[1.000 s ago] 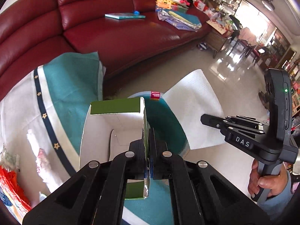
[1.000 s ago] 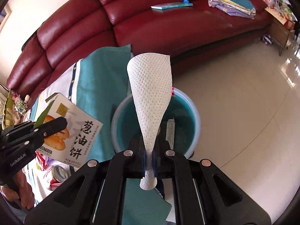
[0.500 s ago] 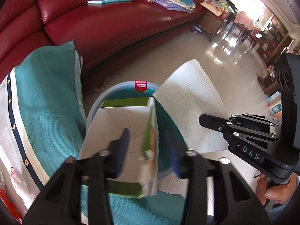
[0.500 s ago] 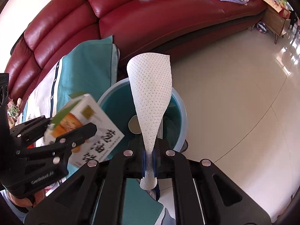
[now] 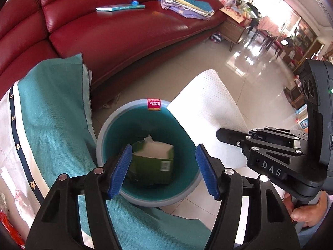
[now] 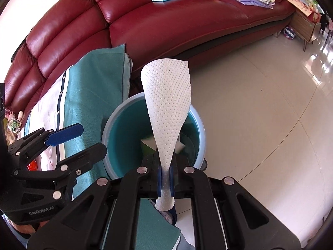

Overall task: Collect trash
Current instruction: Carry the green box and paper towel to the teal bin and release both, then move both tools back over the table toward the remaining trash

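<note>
A round teal bin [image 5: 145, 123] with a pale rim stands on the floor beside the table; it also shows in the right wrist view [image 6: 124, 129]. A green and white snack box [image 5: 152, 162] lies inside it. My left gripper [image 5: 163, 166] is open and empty, just above the bin; it also shows in the right wrist view [image 6: 81, 139]. My right gripper [image 6: 165, 177] is shut on a white dotted paper towel [image 6: 168, 108], held over the bin's right side. The towel [image 5: 210, 112] and right gripper [image 5: 226, 135] also show in the left wrist view.
A teal and white tablecloth [image 5: 45, 125] hangs over the table edge at the left, with wrappers [image 5: 8, 225] on it. A red leather sofa [image 5: 116, 29] curves behind, holding a book [image 5: 119, 7] and stacked cloths [image 5: 187, 4]. Tiled floor [image 6: 260, 104] lies to the right.
My left gripper opened and let go of the snack box, which dropped into the bin. The right gripper kept its hold on the paper towel and shifted slightly over the bin.
</note>
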The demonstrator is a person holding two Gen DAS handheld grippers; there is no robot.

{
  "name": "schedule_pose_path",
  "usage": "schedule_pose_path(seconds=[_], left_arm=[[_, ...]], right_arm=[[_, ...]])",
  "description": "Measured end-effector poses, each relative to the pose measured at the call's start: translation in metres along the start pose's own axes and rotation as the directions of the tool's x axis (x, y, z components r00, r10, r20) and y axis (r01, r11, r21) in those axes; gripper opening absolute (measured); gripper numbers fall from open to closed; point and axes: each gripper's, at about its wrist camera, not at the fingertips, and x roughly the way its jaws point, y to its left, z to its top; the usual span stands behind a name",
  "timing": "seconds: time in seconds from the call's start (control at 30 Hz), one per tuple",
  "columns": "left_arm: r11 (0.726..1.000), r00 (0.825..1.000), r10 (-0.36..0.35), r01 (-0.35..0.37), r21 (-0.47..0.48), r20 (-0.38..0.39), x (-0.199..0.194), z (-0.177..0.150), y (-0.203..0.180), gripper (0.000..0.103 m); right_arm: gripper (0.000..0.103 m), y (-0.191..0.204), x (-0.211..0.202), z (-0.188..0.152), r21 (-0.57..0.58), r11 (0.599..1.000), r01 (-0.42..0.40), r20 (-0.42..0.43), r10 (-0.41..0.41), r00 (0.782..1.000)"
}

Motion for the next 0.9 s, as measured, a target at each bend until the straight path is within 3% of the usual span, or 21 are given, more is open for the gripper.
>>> schedule_pose_path(seconds=[0.27,0.37,0.4,0.43,0.5,0.57,0.67,0.73,0.9], left_arm=[[0.999,0.999,0.041,-0.041,-0.021,-0.002,-0.014,-0.015,0.011,0.092],[0.997,0.998,0.068,-0.067,-0.039,0.004,-0.022,-0.021,0.022,0.096],[0.996,0.998,0.070,-0.070,-0.049,0.001,-0.023,-0.023,0.026,0.097],[0.996,0.997,0.071,-0.071,-0.060,-0.003,-0.025,-0.025,0.029,0.097],[0.994,0.997,0.071,-0.072,-0.084,-0.013,-0.027,-0.028,0.036,0.098],[0.992,0.997,0.070,-0.072,-0.105,-0.015,-0.030,-0.031,0.043,0.098],[0.990,0.998,0.068,-0.070,-0.123,-0.018,-0.034,-0.035,0.052,0.098],[0.989,0.998,0.062,-0.064,-0.131,-0.020,-0.038,-0.038,0.056,0.098],[0.989,0.998,0.057,-0.057,-0.139,-0.002,-0.051,-0.046,0.061,0.098]], right_arm=[[0.008,0.006,0.003,0.001,-0.011,1.000,-0.006,-0.013,0.006,1.000],[0.010,0.012,0.008,0.002,-0.020,1.000,-0.013,-0.027,0.013,1.000],[0.018,0.015,0.009,0.003,-0.024,1.000,-0.012,-0.034,0.011,0.999],[0.037,0.017,0.011,0.003,-0.026,1.000,-0.016,-0.037,0.015,0.999],[0.056,0.023,0.011,0.004,-0.035,0.999,-0.010,-0.031,0.009,0.999],[0.057,0.028,0.012,0.004,-0.041,0.999,-0.006,-0.028,0.005,1.000],[0.065,0.033,0.011,0.005,-0.038,0.999,0.005,-0.028,-0.006,1.000],[0.077,0.036,0.009,0.004,-0.037,0.999,0.014,-0.030,-0.015,0.999],[0.087,0.045,0.004,0.002,-0.037,0.998,0.051,-0.061,-0.053,0.997]])
